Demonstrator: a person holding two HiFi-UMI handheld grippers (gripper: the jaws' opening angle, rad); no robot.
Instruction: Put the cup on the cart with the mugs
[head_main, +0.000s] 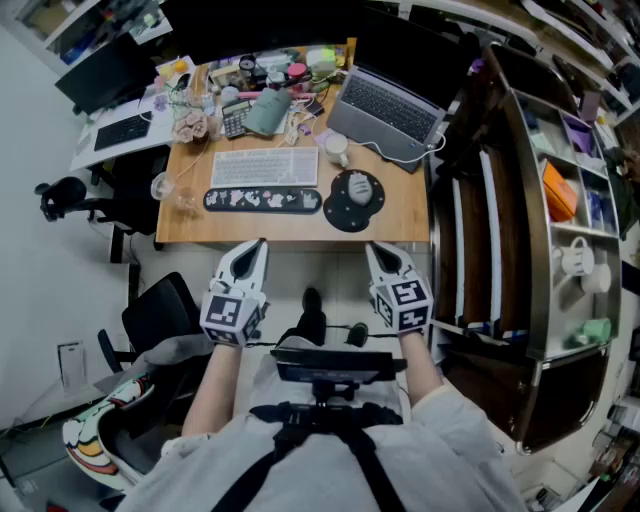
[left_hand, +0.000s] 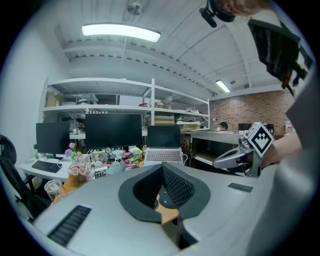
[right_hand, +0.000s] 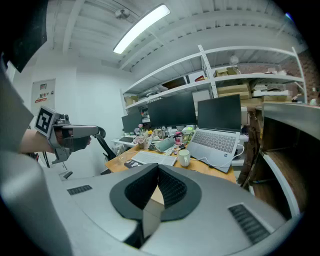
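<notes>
White cup (head_main: 337, 148) stands on the wooden desk (head_main: 400, 215), beside the laptop (head_main: 385, 105).
Right gripper (head_main: 376, 248) and left gripper (head_main: 257, 244) hang short of the desk's near edge, well apart from the cup, jaws pressed together on nothing.

We see cup (head_main: 337, 148) on table (head_main: 400, 222) between keyboard (head_main: 265, 167) and laptop (head_main: 390, 108); cart (head_main: 533, 200) right of table; mugs (head_main: 578, 262) on its shelf.

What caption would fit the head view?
Shut, empty grey left gripper and right gripper face a wooden desk where a white cup sits beside an open silver laptop.
</notes>
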